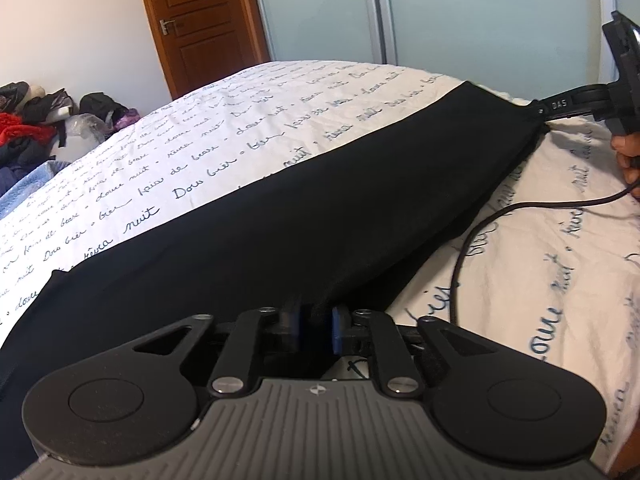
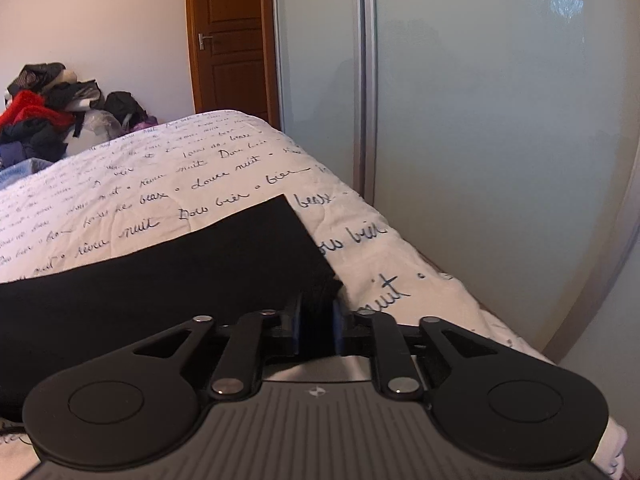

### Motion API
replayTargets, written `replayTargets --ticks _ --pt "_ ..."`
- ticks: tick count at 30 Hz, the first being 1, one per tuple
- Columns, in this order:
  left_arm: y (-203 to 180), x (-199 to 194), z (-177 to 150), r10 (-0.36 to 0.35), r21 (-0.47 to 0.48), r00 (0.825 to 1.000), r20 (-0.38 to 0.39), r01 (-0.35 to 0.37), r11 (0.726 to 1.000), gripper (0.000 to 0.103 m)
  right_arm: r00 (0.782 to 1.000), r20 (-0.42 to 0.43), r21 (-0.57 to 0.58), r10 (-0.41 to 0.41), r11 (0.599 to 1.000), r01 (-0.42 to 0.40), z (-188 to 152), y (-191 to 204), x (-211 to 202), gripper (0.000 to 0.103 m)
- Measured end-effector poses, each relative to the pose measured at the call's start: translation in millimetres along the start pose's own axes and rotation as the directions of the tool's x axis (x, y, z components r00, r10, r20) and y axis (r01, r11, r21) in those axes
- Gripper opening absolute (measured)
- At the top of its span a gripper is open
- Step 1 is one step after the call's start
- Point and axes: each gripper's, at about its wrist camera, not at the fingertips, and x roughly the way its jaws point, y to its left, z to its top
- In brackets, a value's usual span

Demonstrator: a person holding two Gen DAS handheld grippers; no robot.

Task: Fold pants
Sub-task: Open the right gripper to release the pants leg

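Pants [image 1: 280, 216] of black cloth lie flat on the bed cover [image 1: 160, 168], which is white with dark handwritten words printed in rows. They stretch as one long band across the bed, from the near left side to the far right side in the left wrist view. In the right wrist view the same pants [image 2: 180, 272] end in a straight edge with a sharp far corner, and the white cover [image 2: 380, 264] goes on past it toward the edge of the bed.

The left gripper [image 1: 316, 330] is low at the near edge of the pants. Its two blue pads stand a little apart, and a fold of the black cloth sits in the gap between them. I cannot tell if the pads press on the cloth.

The right gripper [image 2: 318, 330] is at the near corner of the pants' end. Its blue pads also stand a little apart, with a bunch of black cloth between them; if they press on it, I cannot tell. In the left wrist view this same gripper [image 1: 544, 111] reaches the far corner of the pants from the right, and a hand [image 1: 628, 152] is behind it.

A dark cable [image 1: 480, 232] curves over the cover beside the pants. Behind the bed are a brown wooden door [image 1: 200, 24], pale frosted sliding panels [image 1: 480, 20] and a pile of clothes [image 1: 36, 120] by the wall.
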Motion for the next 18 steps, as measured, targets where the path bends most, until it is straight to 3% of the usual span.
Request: replayTargets --ticks 1,5,7,9,11,15,18 --pt "0 -3 1 -0.009 0.002 1.000 0.006 0.009 1.000 0.028 1.000 0.012 0.002 -0.018 1.000 0.018 0 -1 -3 0.029" --pt "0 -19 4 -0.053 0.022 0.998 0.044 0.052 0.998 0.036 0.989 0.092 0.069 -0.113 0.992 0.107 4 -10 -16 0.029" --pt "2 -25 9 -0.043 0.004 0.996 0.072 0.043 0.999 0.039 0.990 0.125 0.054 -0.062 0.997 0.056 6 -5 -21 0.029" --pt "6 -27 14 -0.019 -0.034 0.995 0.095 0.022 0.999 0.041 0.995 0.079 -0.030 0.066 0.998 -0.064 9 12 -17 0.029" --pt "12 -21 18 0.019 -0.088 0.996 0.087 -0.011 0.996 0.043 0.989 0.021 -0.098 0.145 0.985 -0.142 8 30 -11 0.029" --pt "23 1 18 0.047 -0.151 0.999 -0.009 -0.048 0.987 0.042 0.990 -0.040 -0.162 0.137 0.977 -0.142 2 47 3 0.029" --pt "22 8 12 0.042 -0.126 0.998 -0.052 -0.048 0.991 0.042 0.991 -0.064 -0.129 0.116 0.984 -0.123 -1 39 7 0.028"
